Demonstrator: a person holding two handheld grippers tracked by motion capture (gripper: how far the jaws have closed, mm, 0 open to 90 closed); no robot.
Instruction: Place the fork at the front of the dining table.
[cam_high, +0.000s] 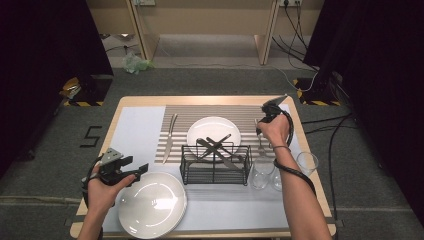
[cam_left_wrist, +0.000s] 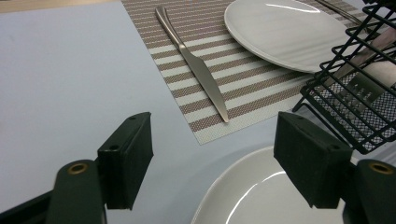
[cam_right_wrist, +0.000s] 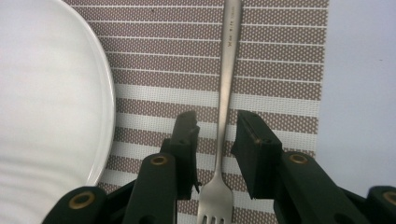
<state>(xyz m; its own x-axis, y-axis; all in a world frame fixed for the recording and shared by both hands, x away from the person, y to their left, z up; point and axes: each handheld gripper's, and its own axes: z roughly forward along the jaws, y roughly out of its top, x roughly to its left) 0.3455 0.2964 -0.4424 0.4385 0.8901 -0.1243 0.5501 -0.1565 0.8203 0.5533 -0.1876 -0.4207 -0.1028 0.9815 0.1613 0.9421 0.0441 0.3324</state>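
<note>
A steel fork (cam_right_wrist: 226, 70) lies flat on the striped placemat (cam_right_wrist: 280, 56), just right of a white plate (cam_right_wrist: 42, 93). My right gripper (cam_right_wrist: 215, 122) hovers over the fork's neck with its jaws apart; one pad stands on each side and neither touches it. In the high view the fork (cam_high: 260, 145) sits at the mat's right edge under the right hand. My left gripper (cam_left_wrist: 212, 128) stands wide open and holds nothing, above the rim of a second white plate (cam_left_wrist: 252, 196) at the near left (cam_high: 152, 204). A table knife (cam_left_wrist: 196, 67) lies on the mat's left side.
A black wire rack (cam_high: 215, 162) holding crossed utensils stands mid-table, in front of the plate on the mat (cam_high: 214, 131). Clear glasses (cam_high: 262, 172) stand right of it, one more (cam_high: 306, 162) near the table's right edge. The right gripper's cable loops around the forearm.
</note>
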